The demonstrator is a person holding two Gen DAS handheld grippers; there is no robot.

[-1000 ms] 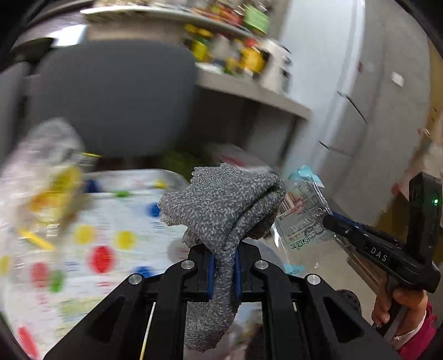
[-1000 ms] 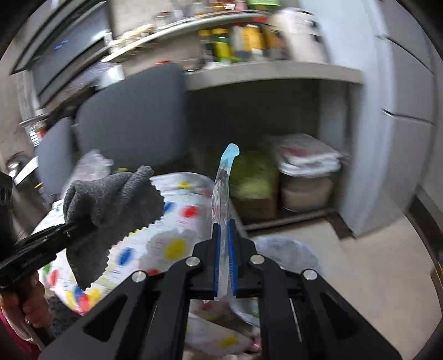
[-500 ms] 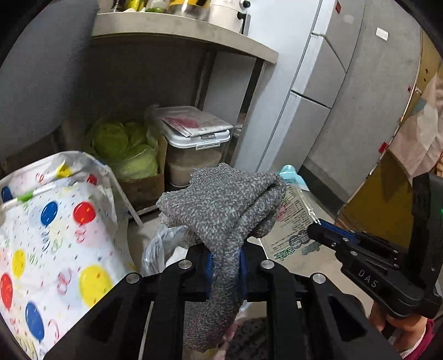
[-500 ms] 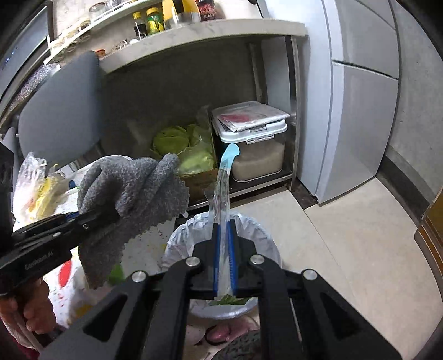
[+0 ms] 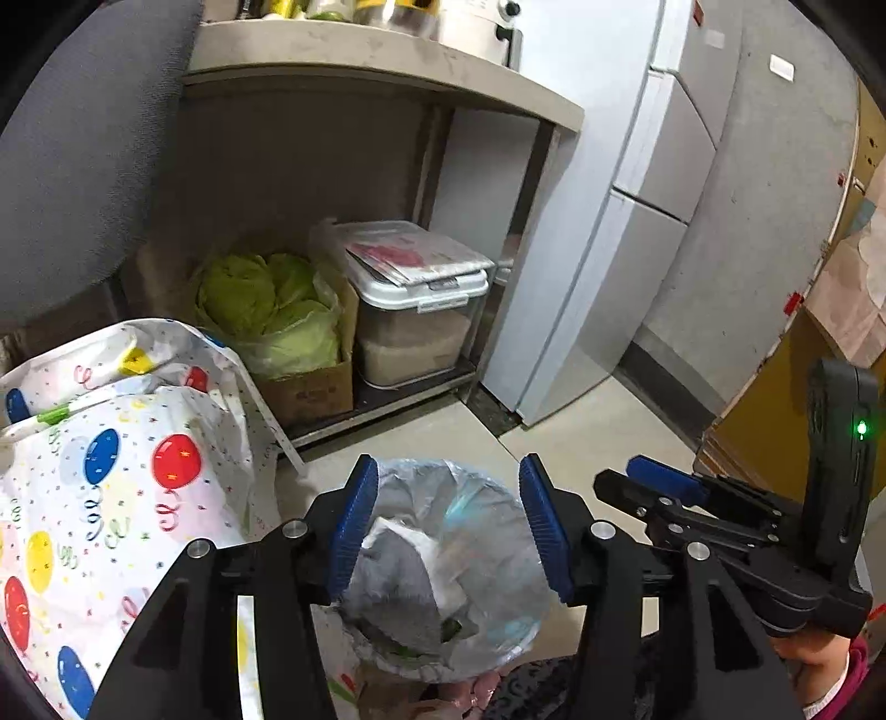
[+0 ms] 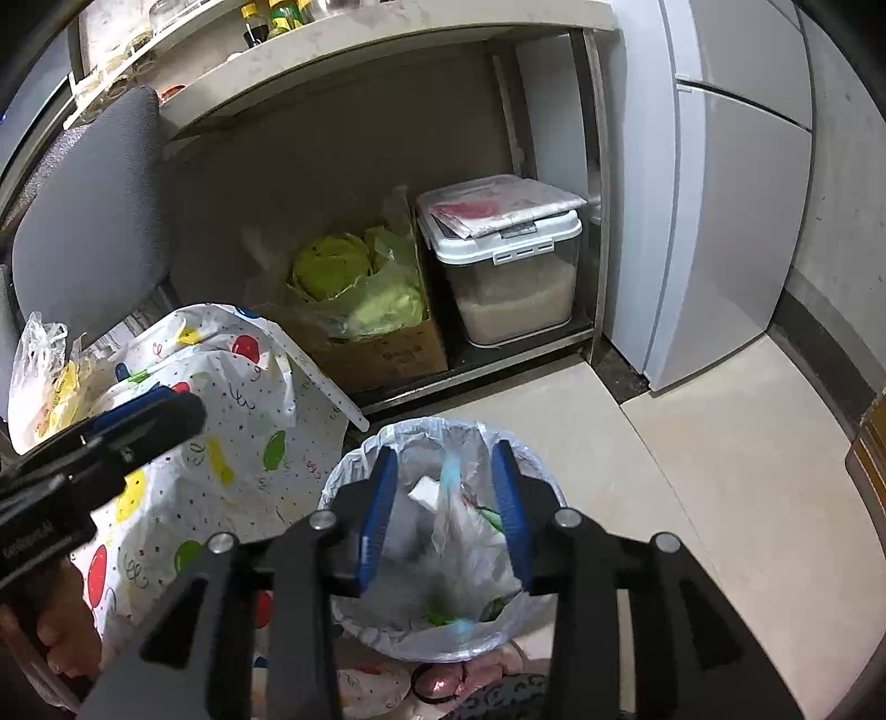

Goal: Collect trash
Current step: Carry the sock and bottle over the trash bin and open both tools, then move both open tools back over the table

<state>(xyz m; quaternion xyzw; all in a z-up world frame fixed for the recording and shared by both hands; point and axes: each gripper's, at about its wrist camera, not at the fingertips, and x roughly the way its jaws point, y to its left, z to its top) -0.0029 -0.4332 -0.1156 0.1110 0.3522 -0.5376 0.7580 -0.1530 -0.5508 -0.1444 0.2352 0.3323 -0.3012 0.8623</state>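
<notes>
Both the left gripper (image 5: 448, 526) and the right gripper (image 6: 446, 509) gape empty above the lined bin (image 6: 354, 471) on the beige tile floor (image 6: 720, 471); the grey cloth (image 5: 398, 576) and the plastic wrapper (image 6: 465, 543) lie inside, with shelving (image 6: 387, 33) at the far side.

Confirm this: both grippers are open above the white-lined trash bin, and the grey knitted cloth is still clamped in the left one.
Not quite. The left gripper is open and holds nothing; the left wrist view shows the grey knitted cloth lying inside the white-lined trash bin. The rest stands: the right gripper is open above the bin too.
</notes>
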